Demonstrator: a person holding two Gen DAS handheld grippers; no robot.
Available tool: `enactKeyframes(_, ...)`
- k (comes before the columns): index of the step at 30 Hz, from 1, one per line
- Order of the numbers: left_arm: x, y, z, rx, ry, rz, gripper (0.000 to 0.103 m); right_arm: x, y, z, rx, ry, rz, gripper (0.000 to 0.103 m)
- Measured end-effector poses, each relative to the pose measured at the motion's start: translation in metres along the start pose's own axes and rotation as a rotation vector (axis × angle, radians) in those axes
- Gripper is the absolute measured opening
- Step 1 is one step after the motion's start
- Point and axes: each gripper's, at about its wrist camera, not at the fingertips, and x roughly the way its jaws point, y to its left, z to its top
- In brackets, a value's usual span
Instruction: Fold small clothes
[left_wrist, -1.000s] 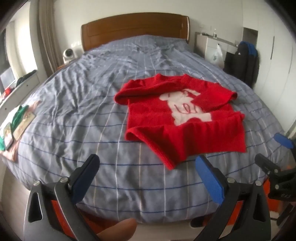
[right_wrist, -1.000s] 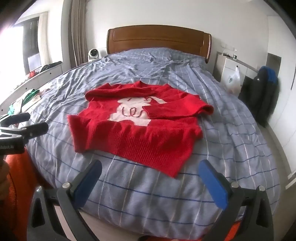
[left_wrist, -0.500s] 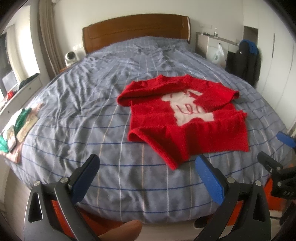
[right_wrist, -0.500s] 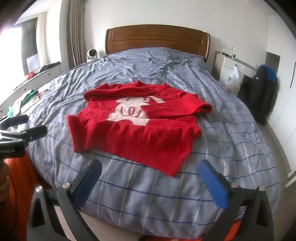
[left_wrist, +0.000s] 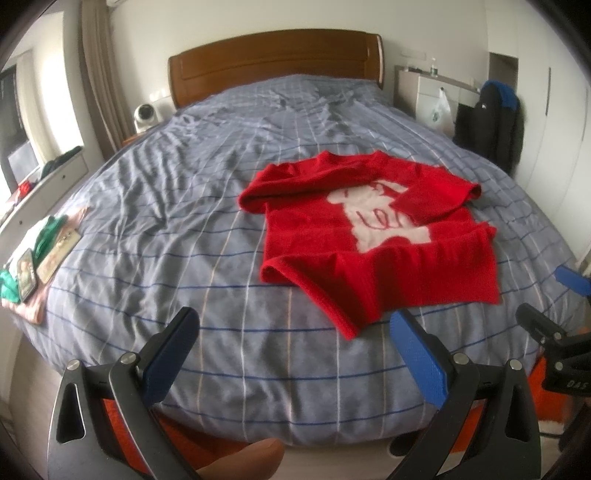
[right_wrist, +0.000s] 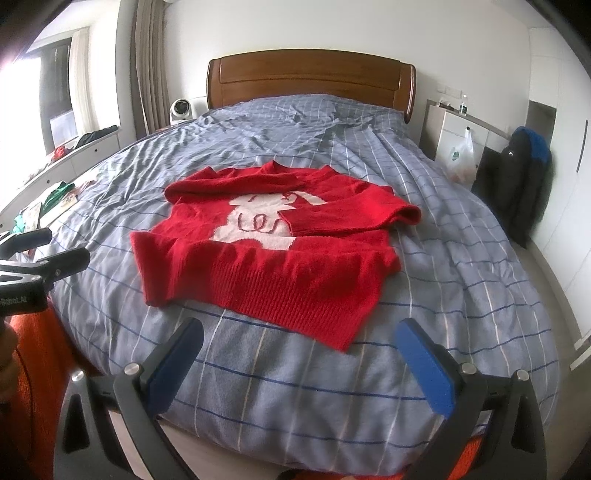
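Note:
A small red knitted sweater (left_wrist: 369, 236) with a white figure on its front lies flat on the blue checked bed (left_wrist: 184, 236), both sleeves folded in over the chest. It also shows in the right wrist view (right_wrist: 273, 254). My left gripper (left_wrist: 295, 350) is open and empty, held over the bed's near edge, short of the sweater's hem corner. My right gripper (right_wrist: 299, 358) is open and empty, also at the near edge, just below the hem. Each gripper shows at the edge of the other's view: the right one (left_wrist: 546, 314), the left one (right_wrist: 44, 251).
A wooden headboard (right_wrist: 310, 77) stands at the far end. Folded clothes and small items (left_wrist: 33, 254) lie at the bed's left edge. A white cabinet with a plastic bag (right_wrist: 461, 155) and a dark jacket (right_wrist: 524, 184) stand to the right. A white fan (right_wrist: 181, 109) sits far left.
Both grippers have drifted slightly; the views have shifted a little and the sweater sits a bit further off in both. The sweater itself has not moved. Both grippers stay open.

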Motion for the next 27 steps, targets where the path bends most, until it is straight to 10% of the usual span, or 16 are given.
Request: enactKeyframes(27, 0.0001, 0.0002, -0.0013, -0.001, 0.001, 0.002, 0.103, 0.0015, -0.0017, -0.0003, 0.007, -0.002, -0.002, 0.103)
